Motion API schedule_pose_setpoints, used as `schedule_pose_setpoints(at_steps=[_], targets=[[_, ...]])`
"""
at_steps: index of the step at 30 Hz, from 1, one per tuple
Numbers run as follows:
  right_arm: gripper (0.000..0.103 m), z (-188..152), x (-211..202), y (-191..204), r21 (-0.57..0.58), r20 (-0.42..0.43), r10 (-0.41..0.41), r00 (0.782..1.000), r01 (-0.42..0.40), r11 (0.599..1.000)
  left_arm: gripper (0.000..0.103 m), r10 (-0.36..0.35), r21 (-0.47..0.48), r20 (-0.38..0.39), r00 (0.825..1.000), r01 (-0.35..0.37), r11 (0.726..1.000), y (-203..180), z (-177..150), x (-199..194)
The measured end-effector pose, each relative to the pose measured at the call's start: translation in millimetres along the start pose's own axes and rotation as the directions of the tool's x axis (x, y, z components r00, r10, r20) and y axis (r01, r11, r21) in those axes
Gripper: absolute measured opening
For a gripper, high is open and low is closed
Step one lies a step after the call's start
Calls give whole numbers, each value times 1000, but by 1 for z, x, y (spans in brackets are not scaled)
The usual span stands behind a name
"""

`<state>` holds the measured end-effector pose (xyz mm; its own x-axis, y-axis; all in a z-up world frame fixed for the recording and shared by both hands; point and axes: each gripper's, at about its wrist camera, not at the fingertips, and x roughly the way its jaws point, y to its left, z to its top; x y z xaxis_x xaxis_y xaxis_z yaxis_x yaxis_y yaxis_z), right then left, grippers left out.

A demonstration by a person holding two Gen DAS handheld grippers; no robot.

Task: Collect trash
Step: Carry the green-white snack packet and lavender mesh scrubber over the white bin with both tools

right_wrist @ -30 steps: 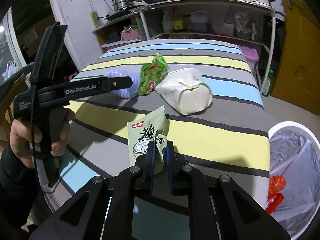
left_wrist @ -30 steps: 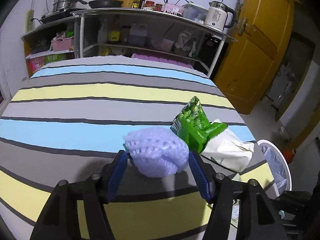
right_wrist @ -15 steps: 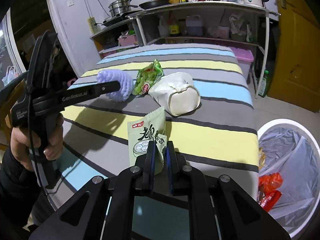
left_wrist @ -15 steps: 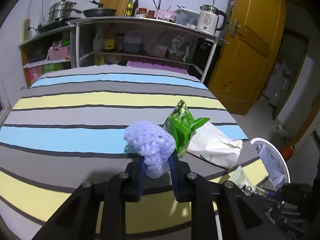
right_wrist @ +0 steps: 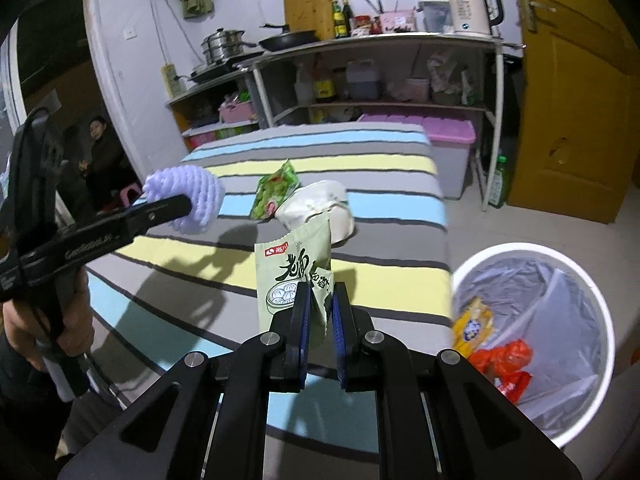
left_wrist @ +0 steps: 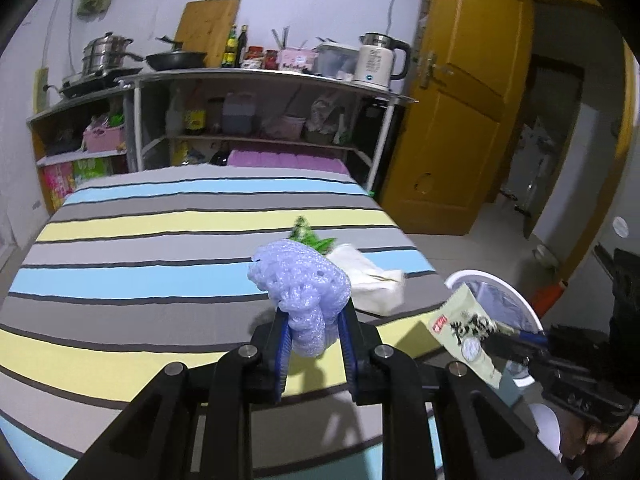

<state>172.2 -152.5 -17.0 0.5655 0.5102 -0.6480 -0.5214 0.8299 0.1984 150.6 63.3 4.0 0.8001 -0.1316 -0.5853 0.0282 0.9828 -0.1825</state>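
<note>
My left gripper (left_wrist: 314, 314) is shut on a purple foam fruit net (left_wrist: 301, 280), held above the striped table (left_wrist: 132, 248). The same purple foam net (right_wrist: 188, 196) shows at the left of the right wrist view, pinched in the left gripper (right_wrist: 186, 206). My right gripper (right_wrist: 320, 296) is shut on a pale green snack wrapper (right_wrist: 294, 268), lifted off the table; the wrapper (left_wrist: 466, 330) also appears at the right of the left wrist view. A green snack bag (right_wrist: 276, 188) and a crumpled white bag (right_wrist: 320, 208) lie on the table. The white trash bin (right_wrist: 532, 324) stands on the floor to the right.
The bin's plastic liner holds orange and red wrappers (right_wrist: 500, 356). Behind the table stands a metal shelf rack (left_wrist: 256, 120) with pots, bottles and a kettle (left_wrist: 378, 62). A yellow door (left_wrist: 452, 120) is at the right. A person (right_wrist: 100, 152) sits at the far left.
The left gripper's jaws closed on the purple foam net and lifted it off the table. The right gripper rose with the pale green wrapper, and the bin came closer into view.
</note>
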Motion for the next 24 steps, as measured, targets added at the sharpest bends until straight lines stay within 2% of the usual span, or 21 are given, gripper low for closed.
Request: schedule_pose_setpoints(at_steps=[14, 24], targets=[[11, -7, -54, -38, 67, 75, -114, 991, 109, 992, 23, -121, 107, 12, 993, 119, 987, -68, 4, -9], [11, -14, -74, -73, 129, 89, -187, 978, 175, 976, 23, -197, 180, -9, 980, 195, 964, -119, 6, 5]])
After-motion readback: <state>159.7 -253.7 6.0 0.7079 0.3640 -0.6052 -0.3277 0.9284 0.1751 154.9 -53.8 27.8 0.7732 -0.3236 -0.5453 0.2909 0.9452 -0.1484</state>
